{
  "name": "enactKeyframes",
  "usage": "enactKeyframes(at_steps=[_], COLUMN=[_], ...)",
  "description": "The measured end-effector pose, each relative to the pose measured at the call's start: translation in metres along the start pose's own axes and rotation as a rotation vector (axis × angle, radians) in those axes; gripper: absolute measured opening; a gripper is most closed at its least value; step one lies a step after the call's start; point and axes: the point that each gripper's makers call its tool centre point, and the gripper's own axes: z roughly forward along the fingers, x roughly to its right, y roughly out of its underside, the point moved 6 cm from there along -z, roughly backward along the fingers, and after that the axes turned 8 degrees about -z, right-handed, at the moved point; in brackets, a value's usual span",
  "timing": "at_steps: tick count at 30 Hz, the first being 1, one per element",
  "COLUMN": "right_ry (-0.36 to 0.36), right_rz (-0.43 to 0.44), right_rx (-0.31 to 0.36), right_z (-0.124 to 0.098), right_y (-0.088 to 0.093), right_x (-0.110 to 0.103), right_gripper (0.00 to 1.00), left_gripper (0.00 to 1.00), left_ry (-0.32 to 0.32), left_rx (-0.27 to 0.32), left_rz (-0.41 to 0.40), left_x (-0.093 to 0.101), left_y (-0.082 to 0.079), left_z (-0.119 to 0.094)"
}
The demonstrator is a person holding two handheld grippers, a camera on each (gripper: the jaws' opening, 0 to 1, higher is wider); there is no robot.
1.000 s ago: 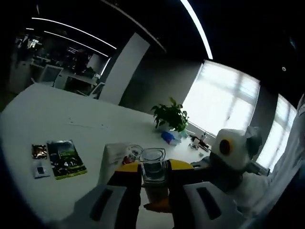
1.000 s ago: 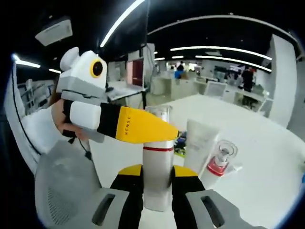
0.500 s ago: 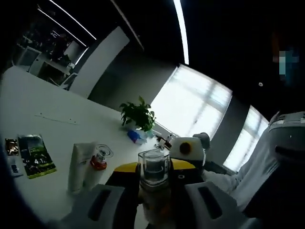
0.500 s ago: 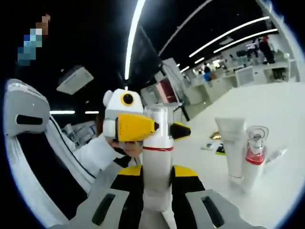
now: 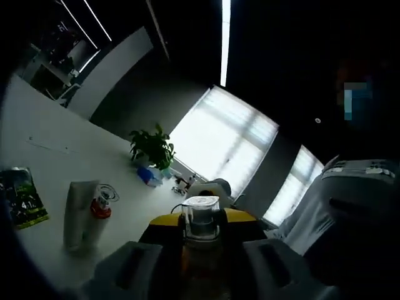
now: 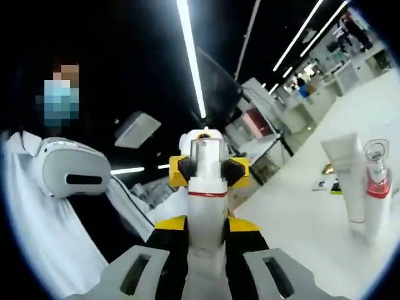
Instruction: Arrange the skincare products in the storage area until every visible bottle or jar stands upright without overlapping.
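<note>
Bottle (image 6: pixel 206 206): clamped by right claw (image 6: pixel 206 240) and left claw (image 5: pixel 201 240), lifted off counter (image 6: pixel 300 225).
Done: tube (image 6: pixel 347 175), pump bottle (image 6: pixel 376 187) upright, far right.
Left: stand held bottle.

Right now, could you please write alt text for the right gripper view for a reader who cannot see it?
The right claw grips a white pump bottle with a red band and clear cap, held above the white table. The left claw clamps its cap from behind. At right, a white tube and a red-collared bottle stand together on the table.
</note>
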Motion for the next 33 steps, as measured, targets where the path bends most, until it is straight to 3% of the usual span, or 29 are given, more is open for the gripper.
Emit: enactKeyframes(at_steps=[5, 12, 19, 22, 25, 28, 30, 32, 33], right_ry=[-0.024, 0.009, 0.168, 0.300, 0.402, 0.529, 0.591, 0.609, 0.655], right_rz=[0.020, 0.017, -0.039, -0.043, -0.046, -0.087, -0.128, -0.131, -0.148], right_rx=[0.020, -0.001, -0.080, -0.096, -0.114, -0.112, -0.131, -0.141, -0.156], right_z=[0.000, 0.001, 0.003, 0.001, 0.002, 0.004, 0.005, 0.010, 0.010], right_y=[0.001, 0.003, 0.010, 0.011, 0.011, 0.008, 0.008, 0.008, 0.007], right_x=[-0.001, 0.005, 0.018, 0.028, 0.034, 0.042, 0.048, 0.049, 0.053], right_gripper=[0.14, 0.14, 0.14, 0.15, 0.16, 0.16, 0.17, 0.20, 0.20], left_gripper=[0.17, 0.16, 0.15, 0.15, 0.15, 0.15, 0.15, 0.15, 0.15], left_ry=[0.021, -0.049, -0.183, -0.305, -0.382, -0.434, -0.468, -0.502, -0.520], left_rx=[-0.010, -0.028, -0.034, 0.002, 0.036, 0.076, 0.098, 0.111, 0.116], left_rz=[-0.015, -0.049, 0.006, 0.045, 0.076, 0.082, 0.069, 0.092, 0.109], left_x=[0.001, -0.005, -0.018, -0.029, -0.036, -0.044, -0.051, -0.055, -0.056], left_y=[0.001, 0.003, 0.006, 0.002, 0.000, -0.003, -0.005, -0.005, -0.006], left_z=[-0.001, -0.002, -0.003, -0.006, -0.007, -0.008, -0.008, -0.006, -0.005])
